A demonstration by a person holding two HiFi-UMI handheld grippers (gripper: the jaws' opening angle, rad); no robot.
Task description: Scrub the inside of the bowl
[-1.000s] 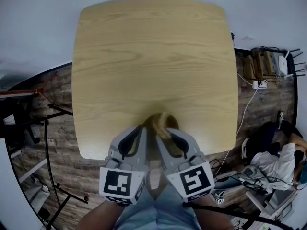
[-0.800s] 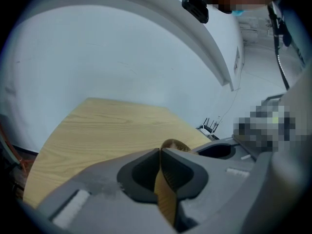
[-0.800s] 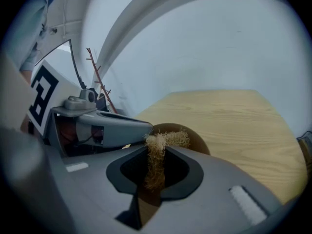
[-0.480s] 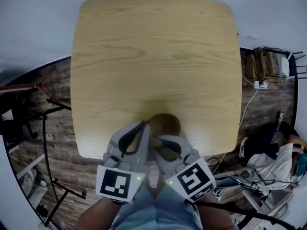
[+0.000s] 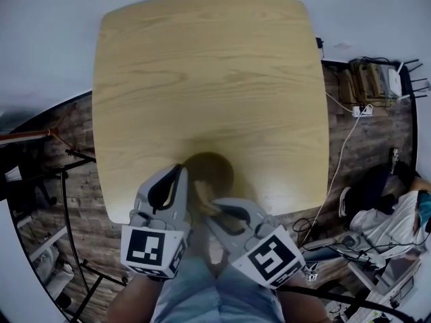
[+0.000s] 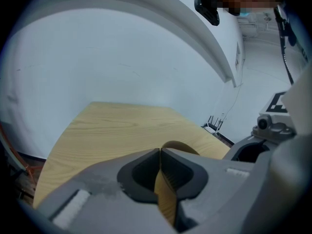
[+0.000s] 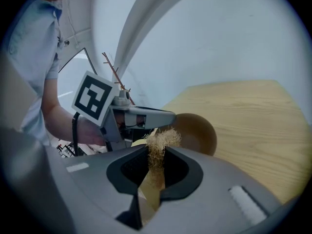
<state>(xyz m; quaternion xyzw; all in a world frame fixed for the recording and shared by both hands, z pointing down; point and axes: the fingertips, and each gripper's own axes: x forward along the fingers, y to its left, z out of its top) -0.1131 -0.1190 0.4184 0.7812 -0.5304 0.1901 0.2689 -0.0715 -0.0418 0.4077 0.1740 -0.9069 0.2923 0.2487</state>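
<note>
Round brown bowl (image 5: 217, 167) (rim in L gripper (image 6: 160, 152)), fibrous scrubber (image 7: 161, 139) in R gripper (image 7: 156, 151)

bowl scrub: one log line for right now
left gripper: shut on bowl rim | right gripper: shut on fibre scrubber | bowl: near table edge | scrubber in bowl: unclear

The bowl (image 5: 214, 165), the left hand-held gripper (image 5: 182, 172) on its rim and the right hand-held gripper (image 5: 205, 199) with its scrubber (image 5: 201, 191) crowd the near edge's middle; the worktop (image 5: 209, 66) beyond lies open.
</note>
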